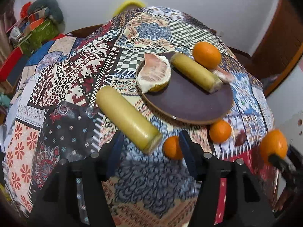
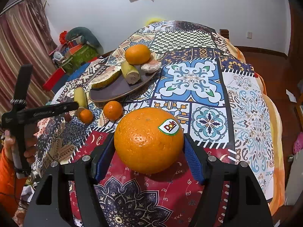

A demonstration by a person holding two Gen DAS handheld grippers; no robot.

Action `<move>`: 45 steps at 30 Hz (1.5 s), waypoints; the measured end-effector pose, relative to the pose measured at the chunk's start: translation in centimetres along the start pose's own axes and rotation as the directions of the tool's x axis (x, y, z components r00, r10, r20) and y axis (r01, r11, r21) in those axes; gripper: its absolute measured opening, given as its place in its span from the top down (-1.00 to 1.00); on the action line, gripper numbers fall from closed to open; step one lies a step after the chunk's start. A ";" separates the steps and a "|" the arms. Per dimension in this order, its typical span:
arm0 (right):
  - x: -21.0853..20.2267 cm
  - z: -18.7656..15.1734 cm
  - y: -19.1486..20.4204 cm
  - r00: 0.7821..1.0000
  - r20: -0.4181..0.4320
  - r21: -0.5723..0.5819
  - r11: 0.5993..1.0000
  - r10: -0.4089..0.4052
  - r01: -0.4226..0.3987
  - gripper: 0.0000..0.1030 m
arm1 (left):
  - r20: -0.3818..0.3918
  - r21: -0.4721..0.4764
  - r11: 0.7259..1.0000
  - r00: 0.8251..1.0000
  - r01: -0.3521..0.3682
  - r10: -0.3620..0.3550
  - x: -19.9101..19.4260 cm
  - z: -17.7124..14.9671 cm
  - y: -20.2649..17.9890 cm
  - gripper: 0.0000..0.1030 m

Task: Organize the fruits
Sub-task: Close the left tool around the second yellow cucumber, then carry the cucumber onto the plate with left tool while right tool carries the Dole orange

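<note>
Had the big orange (image 2: 148, 140) clamped between both pads of the right gripper (image 2: 149, 147), low over the tablecloth (image 2: 189, 79) and well apart from the plate (image 2: 113, 89). Held the left gripper (image 1: 151, 147) with jaws apart, pressing on nothing, above the near end of a yellow stalk (image 1: 126, 119) and a small orange (image 1: 171, 147). Judged the step as carrying the big orange to the plate. Needed a firm, level squeeze across the widest part, being round and likely to roll. Needed a bare spot on the plate's near side, clear of the 2nd stalk (image 1: 197, 73), the peeled pomelo (image 1: 153, 73) and the far orange (image 1: 207, 55). Called for lowering until resting before letting go.
</note>
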State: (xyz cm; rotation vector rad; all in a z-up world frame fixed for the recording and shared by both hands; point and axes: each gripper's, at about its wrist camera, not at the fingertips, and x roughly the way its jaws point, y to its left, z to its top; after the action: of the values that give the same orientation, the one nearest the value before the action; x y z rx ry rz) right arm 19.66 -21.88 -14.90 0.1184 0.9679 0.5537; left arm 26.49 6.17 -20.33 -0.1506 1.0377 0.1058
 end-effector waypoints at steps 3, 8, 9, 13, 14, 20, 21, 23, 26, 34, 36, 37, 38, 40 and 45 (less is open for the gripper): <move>0.0 0.1 0.2 1.000 0.003 -0.009 1.000 -0.001 0.001 -0.30 | -0.021 -0.061 0.998 0.999 -0.030 0.028 1.7 0.9 0.5 -0.17; 0.4 0.3 0.3 1.000 0.001 -0.019 1.000 0.000 0.000 -0.30 | -0.002 -0.115 0.988 0.994 -0.105 0.106 3.1 1.1 1.3 -0.02; 0.5 0.3 0.3 1.000 0.000 -0.019 1.000 0.000 0.000 -0.30 | 0.006 -0.117 0.989 0.995 -0.095 0.097 3.1 1.0 1.5 -0.02; 0.6 0.2 0.4 1.000 -0.005 -0.015 1.000 0.001 -0.001 -0.30 | 0.010 -0.138 0.990 0.999 -0.037 0.039 2.7 0.3 2.4 0.08; 0.6 0.2 0.4 1.000 -0.005 -0.016 1.000 0.001 -0.001 -0.30 | 0.007 -0.137 0.990 1.000 -0.019 0.020 2.5 0.1 2.6 0.12; 0.4 0.4 1.2 1.000 -0.007 -0.036 0.999 0.007 -0.007 -0.30 | -0.032 -0.078 0.996 0.998 0.050 -0.053 1.1 -1.6 2.6 0.22; 0.3 0.4 1.5 1.000 -0.006 -0.045 0.999 0.004 -0.004 -0.30 | -0.038 -0.068 0.996 0.997 0.058 -0.060 0.8 -2.0 2.7 0.23; 0.1 0.5 1.9 1.000 0.001 -0.062 0.998 0.001 -0.001 -0.30 | -0.046 -0.053 0.996 0.996 0.070 -0.073 0.2 -2.8 2.7 0.25; -0.2 0.6 2.3 1.000 0.013 -0.070 0.998 0.006 -0.005 -0.30 | -0.058 -0.011 0.997 0.995 0.081 -0.082 -0.8 -4.3 2.4 0.27; 0.1 1.0 2.4 1.000 0.015 -0.071 0.997 0.005 -0.004 -0.30 | -0.083 0.017 0.994 0.991 0.104 -0.103 -1.0 -3.9 2.2 0.27; 0.1 1.0 2.5 1.000 0.019 -0.070 0.998 0.006 -0.004 -0.30 | -0.088 0.003 0.994 0.990 0.107 -0.106 -0.3 -3.2 2.3 0.27; 0.1 1.1 2.5 1.000 0.022 -0.068 0.998 0.007 -0.005 -0.30 | -0.090 0.000 0.994 0.990 0.105 -0.104 0.0 -2.9 2.4 0.27; 0.1 1.2 2.6 1.000 0.023 -0.067 0.998 0.007 -0.005 -0.30 | -0.094 -0.006 0.994 0.990 0.107 -0.107 0.5 -2.6 2.4 0.26; 0.1 1.3 2.6 1.000 0.025 -0.067 0.998 0.006 -0.004 -0.30 | -0.093 -0.021 0.993 0.989 0.117 -0.118 1.0 -2.2 2.6 0.26; 0.3 1.7 2.6 1.000 0.028 -0.066 0.998 0.003 -0.001 -0.30 | -0.086 -0.074 0.988 0.986 0.138 -0.145 1.4 -2.1 3.1 0.25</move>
State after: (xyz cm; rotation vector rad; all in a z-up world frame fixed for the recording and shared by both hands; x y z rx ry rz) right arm 20.14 -19.24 -13.32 0.0679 0.9217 0.5840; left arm 24.91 8.86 -22.86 -0.2925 1.1117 0.0049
